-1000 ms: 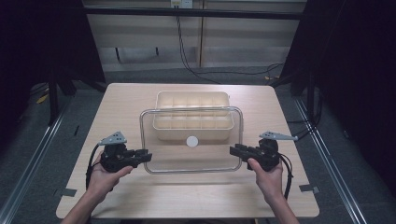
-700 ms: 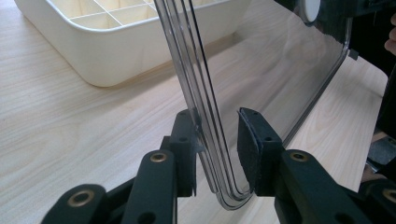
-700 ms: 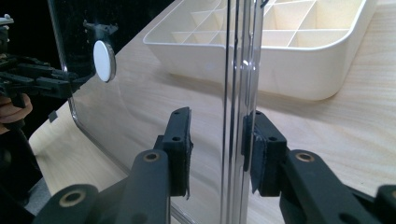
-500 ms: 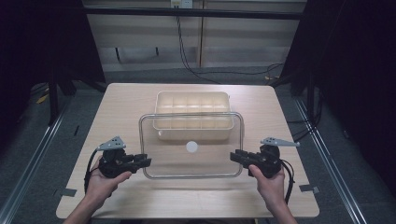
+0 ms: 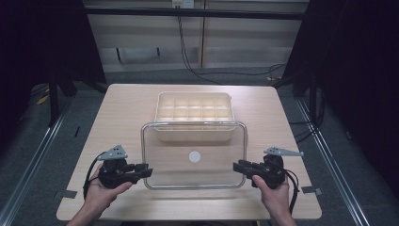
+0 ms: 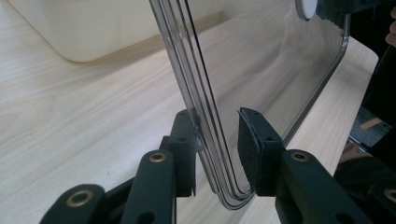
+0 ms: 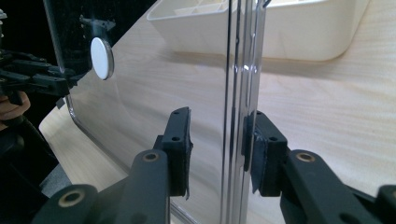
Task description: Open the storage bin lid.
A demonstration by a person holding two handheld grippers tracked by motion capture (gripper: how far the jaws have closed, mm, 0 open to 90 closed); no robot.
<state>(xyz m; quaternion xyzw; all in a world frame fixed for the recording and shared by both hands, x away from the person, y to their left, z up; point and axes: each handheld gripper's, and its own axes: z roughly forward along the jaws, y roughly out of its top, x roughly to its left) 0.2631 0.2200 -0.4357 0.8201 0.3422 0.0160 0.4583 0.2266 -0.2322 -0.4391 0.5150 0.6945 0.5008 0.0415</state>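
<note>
Wood-grain tabletop (image 5: 117, 117), rounded corners. Cream plastic tray (image 5: 195, 115) with grid compartments sits at centre-far; its near wall shows through the clear lid (image 5: 194, 155), a rounded rectangle with a white round disc (image 5: 195, 157). Left gripper (image 5: 141, 171) and right gripper (image 5: 241, 166) straddle opposite lid rims, jaws part open. Grip contact hard to confirm; whether the lid rests on the tabletop can't be told.
</note>
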